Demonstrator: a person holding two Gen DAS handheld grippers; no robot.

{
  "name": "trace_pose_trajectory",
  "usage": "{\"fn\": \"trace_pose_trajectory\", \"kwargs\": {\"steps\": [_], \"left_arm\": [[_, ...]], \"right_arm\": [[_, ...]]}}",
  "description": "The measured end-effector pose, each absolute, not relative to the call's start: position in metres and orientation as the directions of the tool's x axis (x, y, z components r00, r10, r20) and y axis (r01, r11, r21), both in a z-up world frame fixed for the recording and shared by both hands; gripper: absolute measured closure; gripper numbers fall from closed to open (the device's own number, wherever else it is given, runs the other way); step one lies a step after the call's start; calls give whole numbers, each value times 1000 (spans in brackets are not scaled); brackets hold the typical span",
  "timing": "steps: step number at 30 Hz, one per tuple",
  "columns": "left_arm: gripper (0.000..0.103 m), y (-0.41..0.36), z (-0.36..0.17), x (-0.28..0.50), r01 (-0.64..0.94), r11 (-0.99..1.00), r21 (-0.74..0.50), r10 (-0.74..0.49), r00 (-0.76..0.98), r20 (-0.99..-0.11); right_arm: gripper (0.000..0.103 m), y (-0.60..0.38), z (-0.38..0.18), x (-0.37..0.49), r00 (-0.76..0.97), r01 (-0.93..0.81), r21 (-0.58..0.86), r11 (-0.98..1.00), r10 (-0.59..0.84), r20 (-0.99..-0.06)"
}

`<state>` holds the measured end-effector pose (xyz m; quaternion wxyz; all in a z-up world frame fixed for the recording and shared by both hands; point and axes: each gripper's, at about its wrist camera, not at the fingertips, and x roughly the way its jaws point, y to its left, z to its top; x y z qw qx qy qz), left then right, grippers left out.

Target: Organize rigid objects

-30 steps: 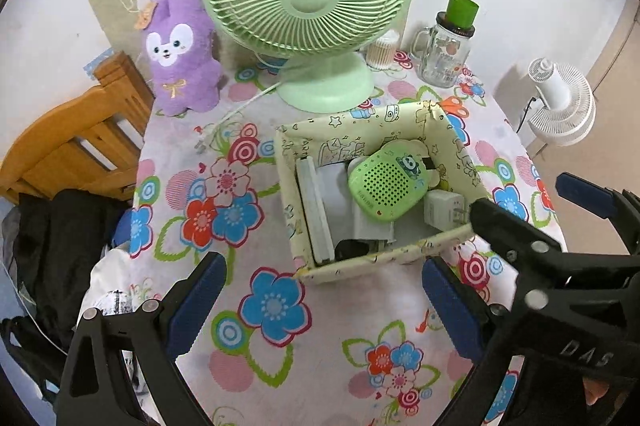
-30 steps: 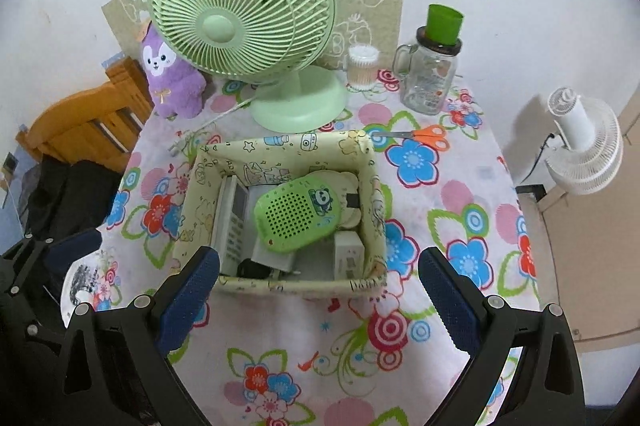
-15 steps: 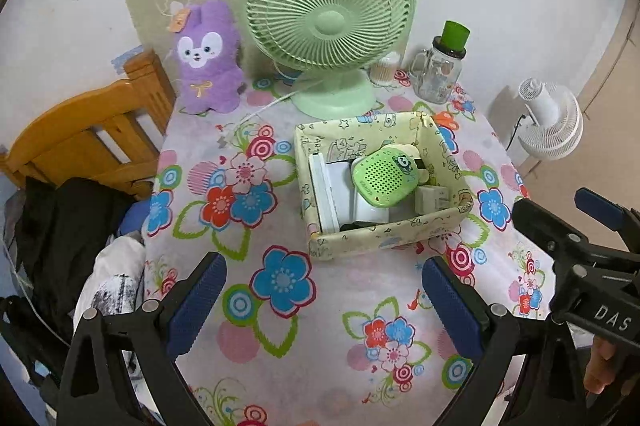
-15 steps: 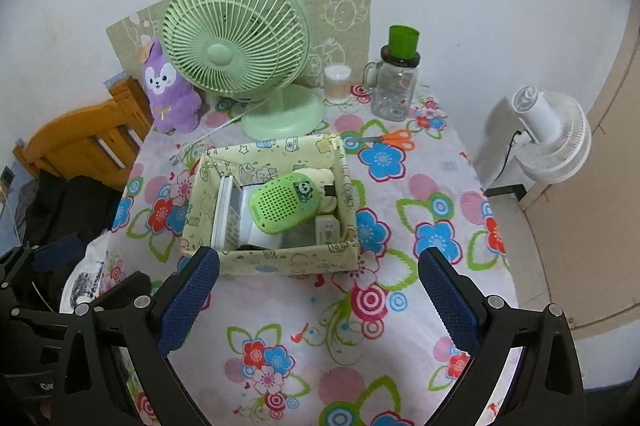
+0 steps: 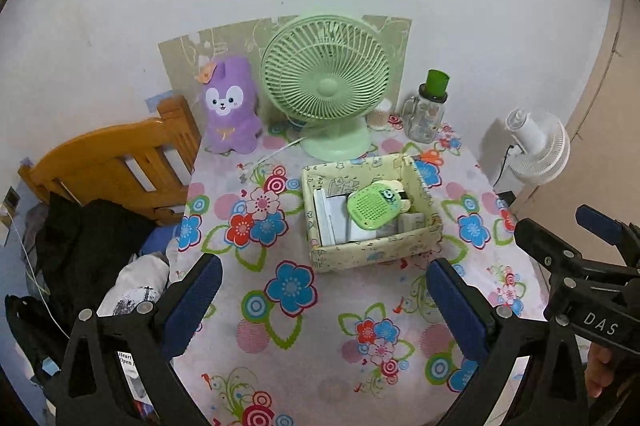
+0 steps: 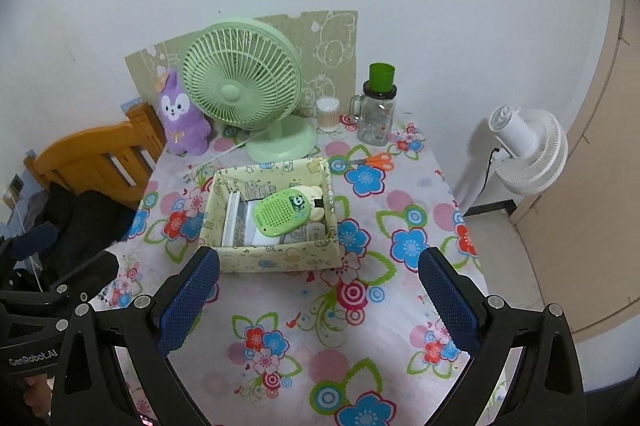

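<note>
Box (image 6: 276, 258) mid-table packed: green speaker (image 6: 282, 212), white pieces. Scissors (image 6: 370, 160) far right, loose. Left gripper (image 5: 320, 310), right gripper (image 6: 316, 302): apart, empty.

pale yellow cartoon-print box (image 5: 376, 250), green speaker (image 5: 370, 205), mint fan (image 5: 326, 86), purple plush (image 5: 229, 106), floral tablecloth (image 5: 320, 338)
</note>
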<state>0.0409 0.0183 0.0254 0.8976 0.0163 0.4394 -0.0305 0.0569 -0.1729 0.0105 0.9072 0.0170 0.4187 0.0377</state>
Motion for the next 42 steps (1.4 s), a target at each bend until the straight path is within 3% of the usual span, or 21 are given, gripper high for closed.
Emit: {"fn": "trace_pose_trajectory", "kwargs": {"steps": [11,42], "left_arm": [[0,10,36,20,39,999,6,-20,627,-779],[0,0,45,-2,26,1000,11,-10,672,-740]], "right_arm": [[2,-182,24,31,688,-31,-8,999,15,-726],[2,-184,34,17,708,-70,45,997,82,-701]]}}
